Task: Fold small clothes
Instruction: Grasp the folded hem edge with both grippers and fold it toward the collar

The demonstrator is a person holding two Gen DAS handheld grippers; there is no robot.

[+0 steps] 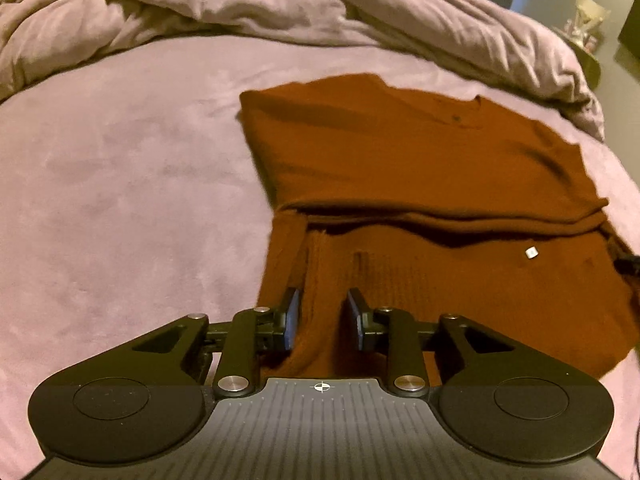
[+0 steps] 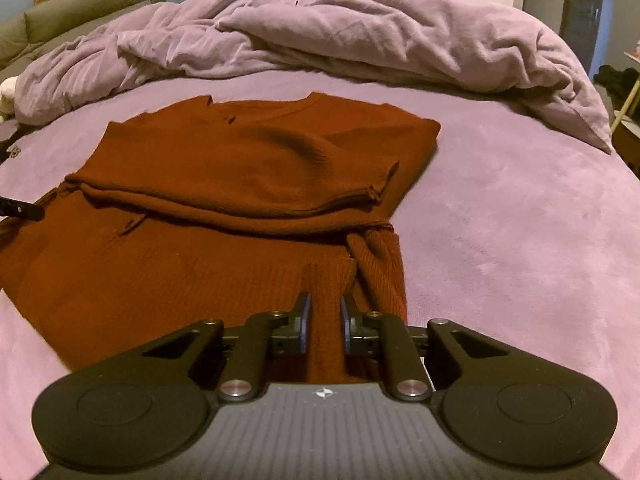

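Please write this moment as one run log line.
sweater: sleeves folded in, on bed | left gripper: at hem, gap visible | right gripper: pinching hem

Sweater flat on bed, bunched duvet behind it, couch beyond at left.

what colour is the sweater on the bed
Rust brown sweater, a ribbed knit; clearest in the right wrist view.

Sweater hem behind gripper bodies
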